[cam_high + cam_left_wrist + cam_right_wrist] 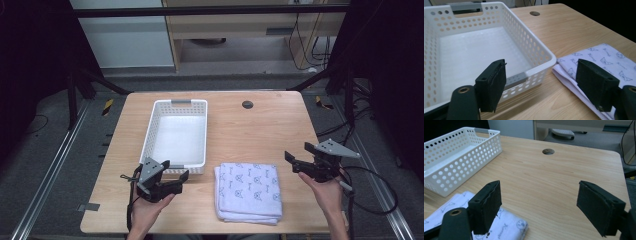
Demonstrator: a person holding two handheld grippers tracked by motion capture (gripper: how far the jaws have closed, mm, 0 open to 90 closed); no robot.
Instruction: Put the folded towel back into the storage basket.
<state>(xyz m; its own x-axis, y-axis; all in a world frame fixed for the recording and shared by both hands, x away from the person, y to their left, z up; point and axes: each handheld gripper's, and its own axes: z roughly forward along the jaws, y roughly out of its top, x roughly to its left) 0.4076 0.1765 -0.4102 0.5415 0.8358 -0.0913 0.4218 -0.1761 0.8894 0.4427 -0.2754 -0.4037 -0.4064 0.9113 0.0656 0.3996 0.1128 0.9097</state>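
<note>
A folded white cloth with a small blue print (248, 191) lies near the table's front edge, right of centre. A white perforated basket (178, 106), empty, stands behind and to its left. My left gripper (175, 170) is held open just in front of the basket's near wall, left of the cloth. In the left gripper view the jaws frame the basket's corner (541, 67) and the cloth's edge (596, 58). My right gripper (299, 155) hovers open to the right of the cloth. In the right gripper view the cloth's corner (506, 227) lies by the left jaw.
The wooden table (250, 130) has a round cable hole (247, 104) at the back, right of the basket. A strip of tape (88, 206) sits at the front left corner. Dark frame rails and cables surround the table.
</note>
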